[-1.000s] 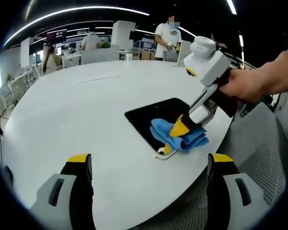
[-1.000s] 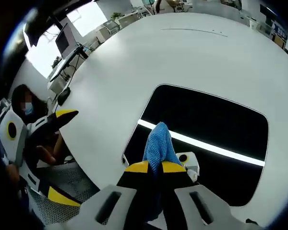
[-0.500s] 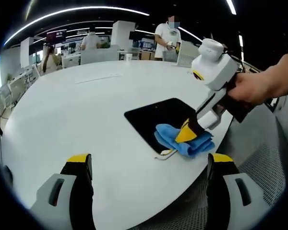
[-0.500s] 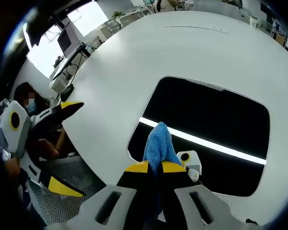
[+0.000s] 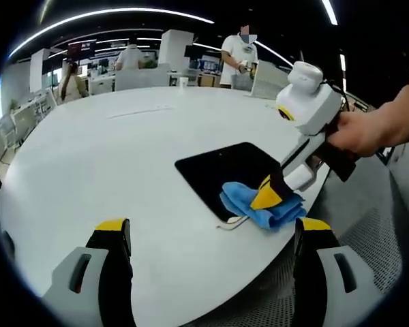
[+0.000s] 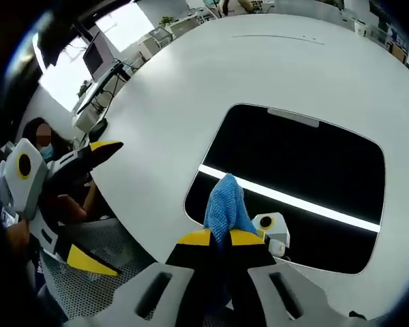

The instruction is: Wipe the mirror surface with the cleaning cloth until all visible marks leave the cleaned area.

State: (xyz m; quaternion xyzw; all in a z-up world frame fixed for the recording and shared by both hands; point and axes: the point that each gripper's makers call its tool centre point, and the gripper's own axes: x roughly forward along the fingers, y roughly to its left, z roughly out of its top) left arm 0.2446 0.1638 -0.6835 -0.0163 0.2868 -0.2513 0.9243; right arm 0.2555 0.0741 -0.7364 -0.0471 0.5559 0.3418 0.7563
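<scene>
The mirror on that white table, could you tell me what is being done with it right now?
A person is wiping it. The right gripper is shut on a blue cloth and presses it onto the near corner of the dark mirror, which lies flat on the white table. The left gripper is open and held back over the table's near edge, touching nothing.

The mirror [image 5: 228, 174] is lying flat on the table [image 5: 109, 157] near its edge, with the cloth [image 5: 262, 204] resting on the mirror's near corner and people standing behind the table's far side.
</scene>
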